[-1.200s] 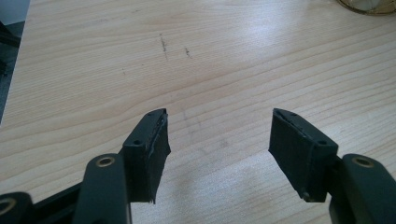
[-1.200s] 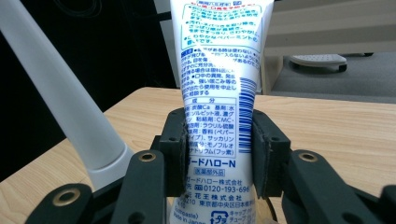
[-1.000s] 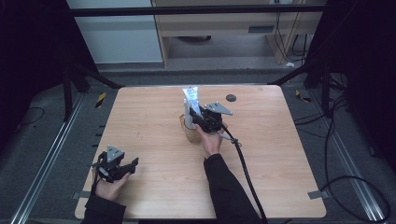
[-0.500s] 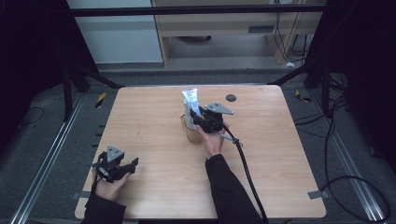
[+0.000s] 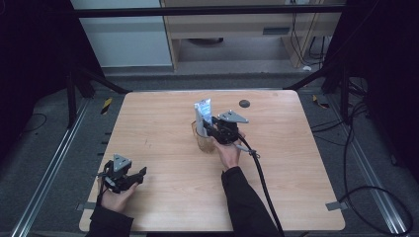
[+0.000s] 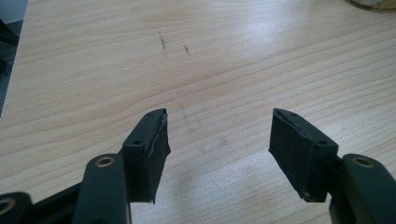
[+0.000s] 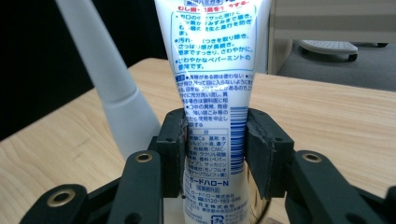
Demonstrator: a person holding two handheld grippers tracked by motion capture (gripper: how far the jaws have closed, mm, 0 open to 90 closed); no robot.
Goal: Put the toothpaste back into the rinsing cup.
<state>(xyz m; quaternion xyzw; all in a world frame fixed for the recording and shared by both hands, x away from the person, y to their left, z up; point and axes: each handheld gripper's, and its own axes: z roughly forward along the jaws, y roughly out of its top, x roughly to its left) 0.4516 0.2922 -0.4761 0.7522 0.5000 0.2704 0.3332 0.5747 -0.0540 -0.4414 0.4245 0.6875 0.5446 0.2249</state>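
**Right gripper clamping a toothpaste tube standing in a cup**

The right gripper (image 5: 210, 129) is sitting near the middle of the wooden surface (image 5: 296, 163), and its two black jaws are pressing against either side of a white toothpaste tube (image 7: 212, 88); in the right gripper view the tube is standing upright between the jaws, its printed face with blue and red lettering turned toward the camera; the lower end of the tube is going down into a clear cup (image 5: 203, 139), whose glassy rim is showing just below the jaws; in the high view the tube is rising out of that cup, its flat crimped end pointing upward; a white handle-like object (image 7: 112, 88) is leaning beside the tube in the right gripper view, tilting away to the left, and what it is cannot be told; the person's right hand (image 5: 229, 152) is holding the gripper from the near side, with a black cable (image 5: 262, 182) trailing back along the dark sleeve.

The left gripper (image 5: 134, 176) is resting well apart from the cup, near the front left corner of the surface, held in the left hand (image 5: 116, 195); its jaws are standing wide apart with nothing between them, only bare wood grain showing in the left gripper view; a small dark round spot (image 5: 244, 103) is lying on the surface beyond the cup, toward the far edge.
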